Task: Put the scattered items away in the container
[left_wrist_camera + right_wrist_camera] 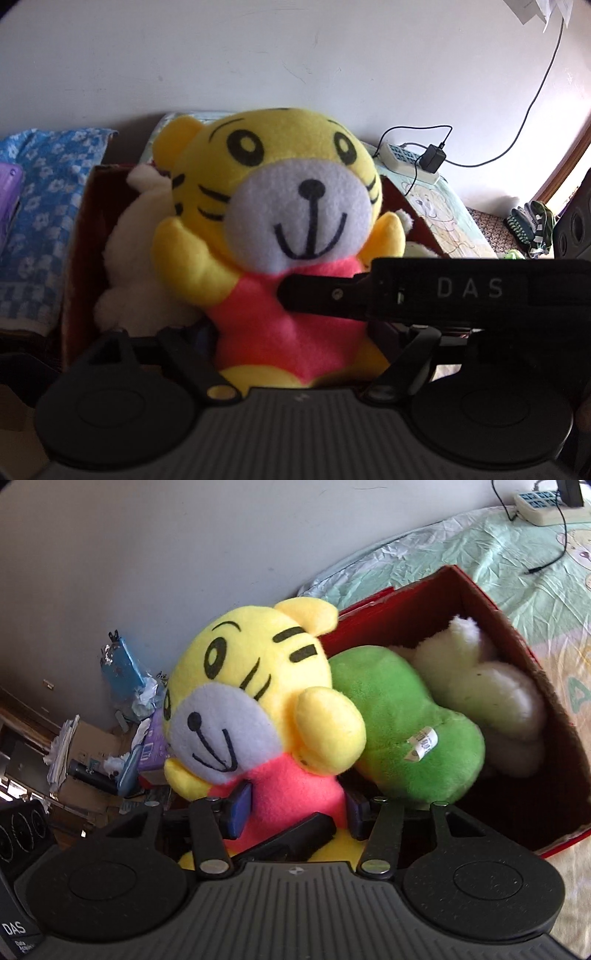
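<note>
Pink fleece bulges between the blue pads [240,806] of the right gripper [295,810], which pinches the waist of the yellow plush tiger in its pink shirt [258,709]. The left gripper [291,354] sits low around the same toy; whether it grips cannot be told. At two o'clock, the red cardboard box [517,635] on the bed already holds a fuzzy green plush [399,716] and a shaggy white plush [487,698]. Judging by this, the tiger is held at the box's near end, not yet released.
</note>
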